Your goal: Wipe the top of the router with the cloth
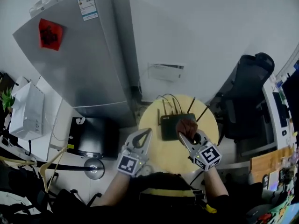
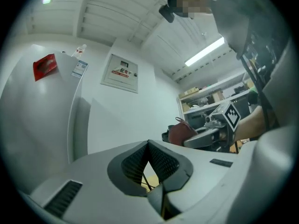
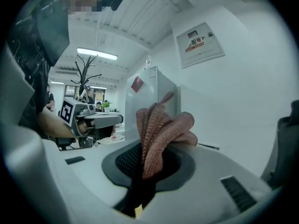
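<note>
Reddish-brown knit cloth (image 1: 187, 126) pinched tight in right gripper (image 1: 187, 135), over right edge of flat black router (image 1: 169, 126) mid-frame; left gripper (image 1: 145, 134) closed, empty, lower left. Looks barely started, most of top unwiped.

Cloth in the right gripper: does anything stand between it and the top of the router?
Nothing visible does. The right gripper holds the cloth directly over the right end of the router on the round table. The router's top looks bare, with its antennas along the far edge. Contact can't be told.
</note>
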The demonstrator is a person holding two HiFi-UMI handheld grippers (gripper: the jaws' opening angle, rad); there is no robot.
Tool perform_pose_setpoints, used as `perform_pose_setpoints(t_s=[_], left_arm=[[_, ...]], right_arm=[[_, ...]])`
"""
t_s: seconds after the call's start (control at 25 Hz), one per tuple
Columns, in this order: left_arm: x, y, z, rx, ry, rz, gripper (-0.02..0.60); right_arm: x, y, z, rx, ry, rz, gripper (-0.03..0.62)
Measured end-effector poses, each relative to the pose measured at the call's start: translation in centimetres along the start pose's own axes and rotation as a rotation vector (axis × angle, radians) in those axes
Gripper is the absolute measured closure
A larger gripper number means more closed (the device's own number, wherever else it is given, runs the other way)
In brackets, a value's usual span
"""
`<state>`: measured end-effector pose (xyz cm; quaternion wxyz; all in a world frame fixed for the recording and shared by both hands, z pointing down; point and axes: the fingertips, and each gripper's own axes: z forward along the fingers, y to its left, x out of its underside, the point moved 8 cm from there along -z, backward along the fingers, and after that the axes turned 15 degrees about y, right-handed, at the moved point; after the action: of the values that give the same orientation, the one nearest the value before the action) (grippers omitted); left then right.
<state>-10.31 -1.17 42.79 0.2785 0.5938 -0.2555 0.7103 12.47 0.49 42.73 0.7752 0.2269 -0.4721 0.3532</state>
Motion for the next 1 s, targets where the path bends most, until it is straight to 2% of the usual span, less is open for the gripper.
perform_pose_setpoints(t_s=[0.12, 0.24, 0.36, 0.44, 0.52, 0.68, 0.8, 0.88, 1.0], left_arm=[[-0.5, 0.8, 0.4, -0.045, -0.014, -0.072, 0.591], [-0.5, 1.2, 0.9, -0.076, -0.028, -0.137, 0.591], [-0.4, 1.4, 0.7, -0.037, -0.04, -0.196, 0.591], [-0.3, 1.6, 0.8, -0.035, -0.053, -0.194, 0.591], [-0.1, 2.0, 1.4, -0.07, -0.046, -0.173, 0.591], [0.0, 2.3, 1.5, -0.108, -0.009, -0.19, 0.591], [0.7, 2.3, 1.1, -0.139, 0.005, -0.227, 0.591], [1.7, 2.0, 1.1, -0.131, 0.034, -0.266, 0.591], [3.0, 1.5, 1.0, -0.127, 0.073, -0.302, 0.591]], right_arm=[[0.0, -2.1, 1.2, -0.075, -0.005, 0.044, 0.526], [0.9, -4.4, 2.6, -0.09, 0.036, 0.074, 0.528], [1.7, -5.6, 4.3, -0.099, 0.061, 0.106, 0.528], [2.0, -6.0, 5.7, -0.141, 0.078, 0.119, 0.528], [2.6, -6.5, 7.5, -0.178, 0.111, 0.125, 0.526], [4.4, -6.6, 11.9, -0.222, 0.261, 0.135, 0.527], [7.3, -7.6, 16.2, -0.22, 0.396, 0.203, 0.528], [9.8, -8.3, 18.9, -0.22, 0.487, 0.251, 0.528], [12.1, -8.6, 22.4, -0.218, 0.584, 0.261, 0.528]])
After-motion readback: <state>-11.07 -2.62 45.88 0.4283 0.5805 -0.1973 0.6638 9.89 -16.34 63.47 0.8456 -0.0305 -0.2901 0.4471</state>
